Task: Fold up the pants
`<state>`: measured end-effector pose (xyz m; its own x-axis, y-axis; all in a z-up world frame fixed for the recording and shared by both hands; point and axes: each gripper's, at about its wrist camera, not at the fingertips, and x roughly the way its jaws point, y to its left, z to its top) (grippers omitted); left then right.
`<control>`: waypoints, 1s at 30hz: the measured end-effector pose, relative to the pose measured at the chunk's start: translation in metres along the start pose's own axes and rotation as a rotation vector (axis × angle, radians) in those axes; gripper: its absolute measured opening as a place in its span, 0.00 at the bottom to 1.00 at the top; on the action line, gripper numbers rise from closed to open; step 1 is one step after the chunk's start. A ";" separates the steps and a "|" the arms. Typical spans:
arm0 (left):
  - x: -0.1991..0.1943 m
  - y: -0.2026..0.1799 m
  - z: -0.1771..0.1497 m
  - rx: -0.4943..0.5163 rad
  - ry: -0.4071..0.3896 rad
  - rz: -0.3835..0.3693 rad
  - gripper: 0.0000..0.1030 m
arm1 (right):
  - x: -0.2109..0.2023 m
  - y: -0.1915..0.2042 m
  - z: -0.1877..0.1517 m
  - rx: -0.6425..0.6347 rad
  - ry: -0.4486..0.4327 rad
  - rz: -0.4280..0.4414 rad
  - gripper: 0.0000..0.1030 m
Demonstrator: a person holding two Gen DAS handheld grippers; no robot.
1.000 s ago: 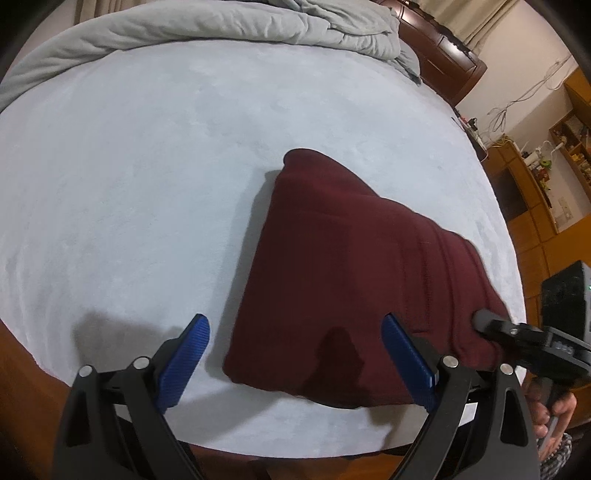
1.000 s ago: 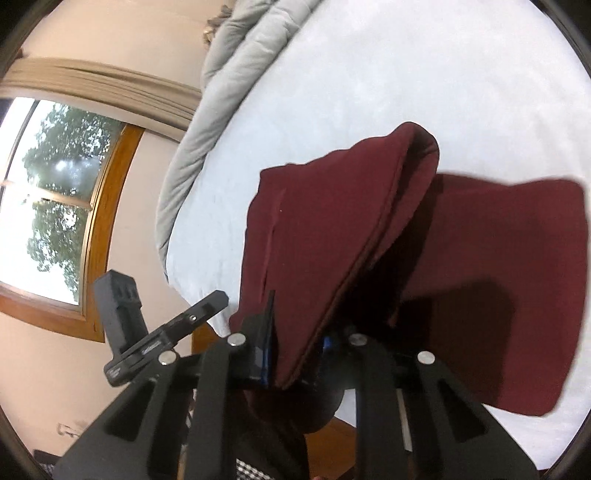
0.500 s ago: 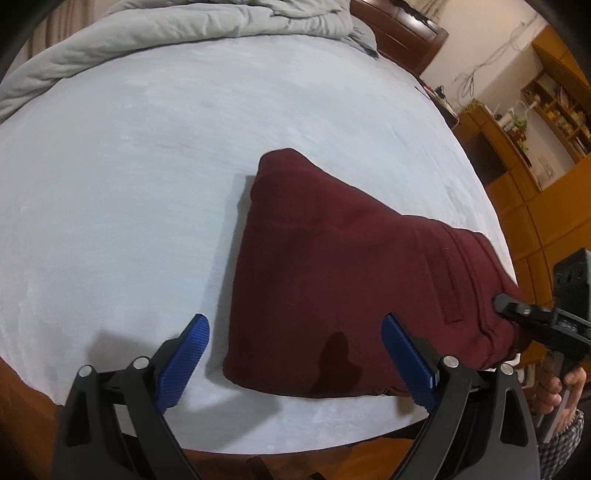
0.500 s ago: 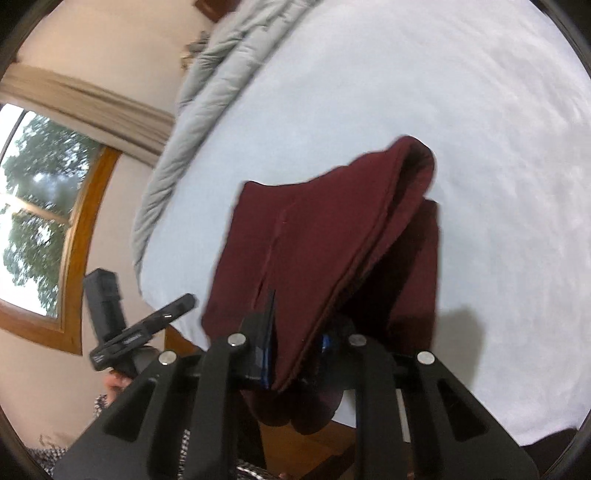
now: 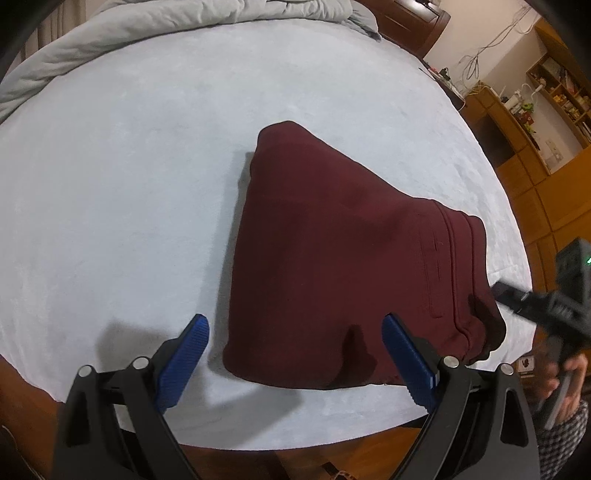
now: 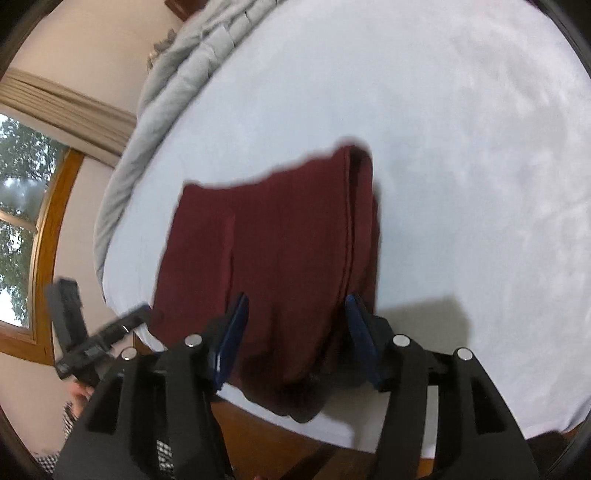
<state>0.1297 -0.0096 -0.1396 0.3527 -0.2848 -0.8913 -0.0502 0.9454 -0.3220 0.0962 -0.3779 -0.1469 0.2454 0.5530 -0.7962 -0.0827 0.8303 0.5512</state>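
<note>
The dark red pants [image 5: 343, 266] lie folded in a thick stack on the pale blue bed [image 5: 129, 184], near its front edge. My left gripper [image 5: 295, 354] is open and empty, just short of the stack's near edge. The right gripper [image 5: 532, 306] shows in this view at the stack's waistband end. In the right wrist view the pants [image 6: 280, 251] lie flat, one corner hanging over the bed's edge. My right gripper [image 6: 295, 325] is open, its blue pads either side of the stack's near end, holding nothing. The left gripper [image 6: 96, 339] shows at the left.
A crumpled grey duvet [image 5: 166, 29] lies along the far side of the bed, also in the right wrist view [image 6: 177, 81]. Wooden shelves and cabinets [image 5: 535, 122] stand at the right. A window [image 6: 18, 221] is at the left.
My right gripper carried the raised pants layer over, laid it down on the stack and opened, letting go. The left gripper stayed open.
</note>
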 end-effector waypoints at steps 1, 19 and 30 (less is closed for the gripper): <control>0.000 -0.001 0.000 0.001 0.001 0.001 0.92 | -0.004 -0.003 0.008 0.006 -0.018 -0.006 0.56; 0.010 -0.020 -0.008 0.045 0.026 0.013 0.94 | 0.035 -0.017 0.090 0.085 -0.030 0.039 0.06; 0.006 -0.018 -0.011 0.036 0.023 0.004 0.95 | 0.010 -0.017 0.056 0.050 -0.037 0.034 0.31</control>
<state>0.1228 -0.0300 -0.1427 0.3306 -0.2841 -0.9000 -0.0176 0.9516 -0.3069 0.1541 -0.3907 -0.1501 0.2791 0.5774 -0.7673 -0.0435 0.8058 0.5906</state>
